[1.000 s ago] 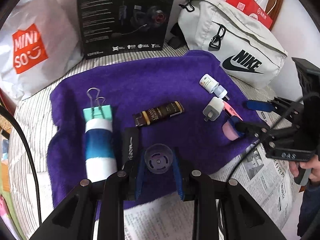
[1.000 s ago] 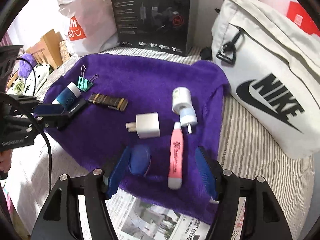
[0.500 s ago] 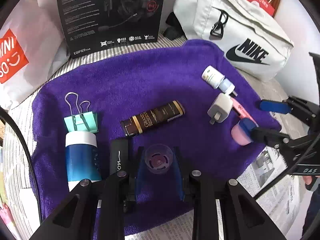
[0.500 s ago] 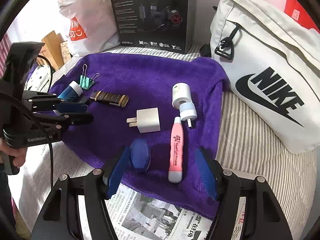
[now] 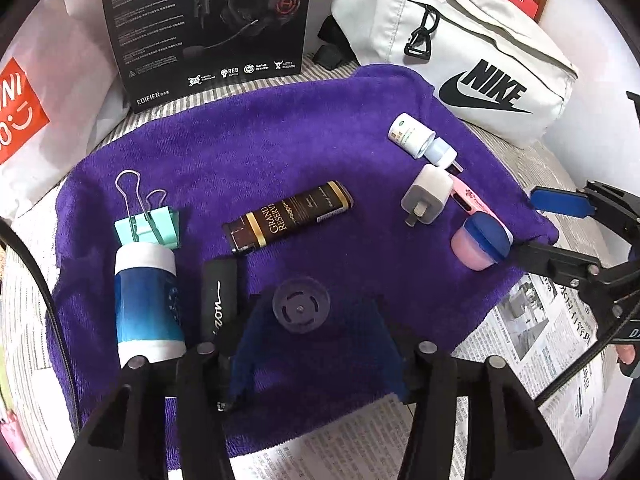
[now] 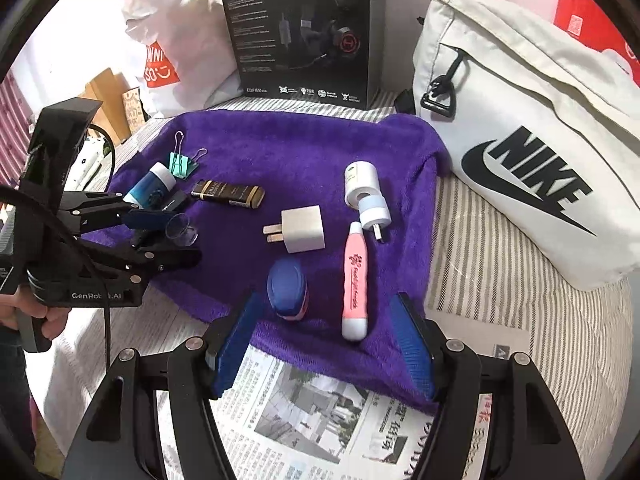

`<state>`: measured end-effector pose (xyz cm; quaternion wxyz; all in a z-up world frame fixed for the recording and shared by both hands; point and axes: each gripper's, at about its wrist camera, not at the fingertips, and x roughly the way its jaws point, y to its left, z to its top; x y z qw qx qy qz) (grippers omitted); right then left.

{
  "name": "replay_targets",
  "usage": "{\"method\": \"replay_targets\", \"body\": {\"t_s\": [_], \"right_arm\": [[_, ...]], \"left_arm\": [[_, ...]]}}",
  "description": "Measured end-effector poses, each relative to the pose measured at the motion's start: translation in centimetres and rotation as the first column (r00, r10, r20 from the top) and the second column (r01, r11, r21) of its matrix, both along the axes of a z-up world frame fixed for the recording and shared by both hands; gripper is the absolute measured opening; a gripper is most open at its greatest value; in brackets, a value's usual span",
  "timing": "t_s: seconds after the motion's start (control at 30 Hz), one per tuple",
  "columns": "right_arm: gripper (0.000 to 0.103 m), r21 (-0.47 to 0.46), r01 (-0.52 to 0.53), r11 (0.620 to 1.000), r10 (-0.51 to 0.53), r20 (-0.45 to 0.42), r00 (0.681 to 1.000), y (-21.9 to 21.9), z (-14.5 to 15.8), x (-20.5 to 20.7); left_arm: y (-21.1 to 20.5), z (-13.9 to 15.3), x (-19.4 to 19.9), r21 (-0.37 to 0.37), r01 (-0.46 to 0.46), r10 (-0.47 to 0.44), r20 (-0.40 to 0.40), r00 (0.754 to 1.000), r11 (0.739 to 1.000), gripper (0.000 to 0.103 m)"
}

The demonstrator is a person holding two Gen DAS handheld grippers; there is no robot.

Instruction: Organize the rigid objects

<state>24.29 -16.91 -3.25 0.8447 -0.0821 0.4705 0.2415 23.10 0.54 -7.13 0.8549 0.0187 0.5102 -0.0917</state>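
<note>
The left gripper (image 5: 316,344) is opening its jaws over the near edge of the purple towel (image 5: 280,152), and the small clear cap (image 5: 301,310) sits on the towel between the blue pads; the pads look blurred and stand clear of the cap's sides, so nothing is gripped. From the right wrist view the same cap (image 6: 183,230) shows as a little transparent cup between the left gripper's fingers, resting low against the cloth. Just left of it lie a black tube (image 5: 219,300) and a blue and white bottle (image 5: 146,300), with a teal binder clip (image 5: 148,228) touching the bottle's top end. The right gripper (image 6: 320,344) hangs with its jaws spread wide and holds nothing; the pink jar with a blue lid (image 6: 287,286) lies just inside its left pad, and the pink pen-shaped tool (image 6: 354,280) lies between the pads nearer the right one, neither of them pressed.
</note>
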Motion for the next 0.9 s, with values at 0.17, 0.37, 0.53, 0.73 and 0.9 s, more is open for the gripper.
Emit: {"method": "replay_targets", "body": {"t_s": [0.17, 0.37, 0.53, 0.73, 0.9], "right_arm": [[0.068, 0.016, 0.019, 1.000, -0.019, 0.003, 1.000, -0.9, 0.6, -0.8], [0.072, 0.027, 0.045, 0.999, -0.045, 0.016, 0.999, -1.8, 1.6, -2.4], [0.080, 0.042, 0.077, 0.996, -0.078, 0.029, 0.997, -2.2, 2.6, -4.6], [0.090, 0.056, 0.121, 0.991, -0.124, 0.042, 0.991, -1.8, 3.5, -7.2], [0.101, 0.047, 0.161, 0.986, -0.163, 0.031, 0.986, -1.3, 3.7, -9.1]], "left_arm": [[0.6, 0.6, -0.4, -0.030, -0.035, 0.035, -0.014, 0.999, 0.999, 0.063], [0.3, 2.5, -2.0, -0.021, -0.041, 0.041, 0.020, 0.999, 0.999, 0.073], [-0.1, 4.6, -4.5, -0.003, -0.076, 0.076, 0.067, 0.995, 0.997, 0.084], [0.0, 6.9, -9.2, -0.019, -0.151, 0.152, 0.110, 0.982, 0.988, 0.093], [0.2, 9.4, -13.2, -0.019, -0.236, 0.236, 0.177, 0.956, 0.972, 0.096]]}}
